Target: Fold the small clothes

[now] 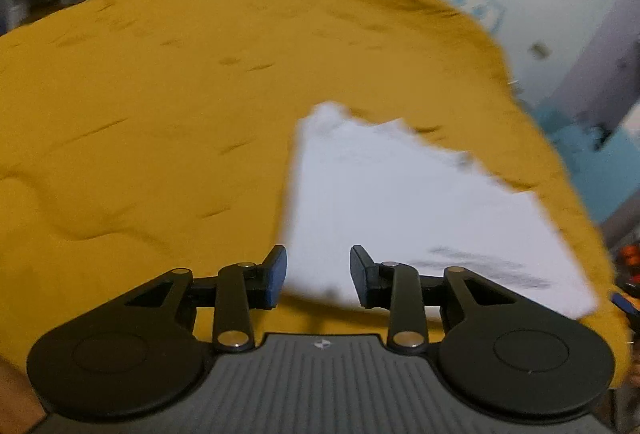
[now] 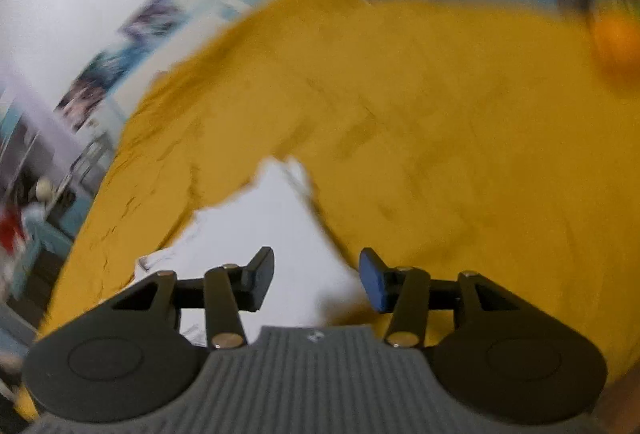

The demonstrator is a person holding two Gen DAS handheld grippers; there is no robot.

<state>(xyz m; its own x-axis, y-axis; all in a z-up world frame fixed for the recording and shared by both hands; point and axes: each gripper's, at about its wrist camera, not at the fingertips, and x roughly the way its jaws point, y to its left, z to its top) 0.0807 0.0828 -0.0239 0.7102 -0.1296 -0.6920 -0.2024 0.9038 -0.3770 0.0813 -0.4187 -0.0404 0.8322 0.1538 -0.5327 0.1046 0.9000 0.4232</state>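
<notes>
A white garment [image 1: 400, 201] lies flat on a mustard-yellow bedspread [image 1: 160, 105]; it has faint dark markings near its near edge. My left gripper [image 1: 318, 276] is open and empty, hovering over the garment's near left corner. In the right wrist view the same white garment [image 2: 280, 226] lies on the yellow spread [image 2: 440, 133]. My right gripper [image 2: 316, 280] is open and empty above the garment's near right edge. Both views are blurred.
The bedspread is wrinkled and drops off at its edges. A white wall with posters [image 2: 120, 65] lies beyond the bed. An orange round thing [image 2: 616, 41] sits at the far right. Teal furniture [image 1: 592, 153] stands beside the bed.
</notes>
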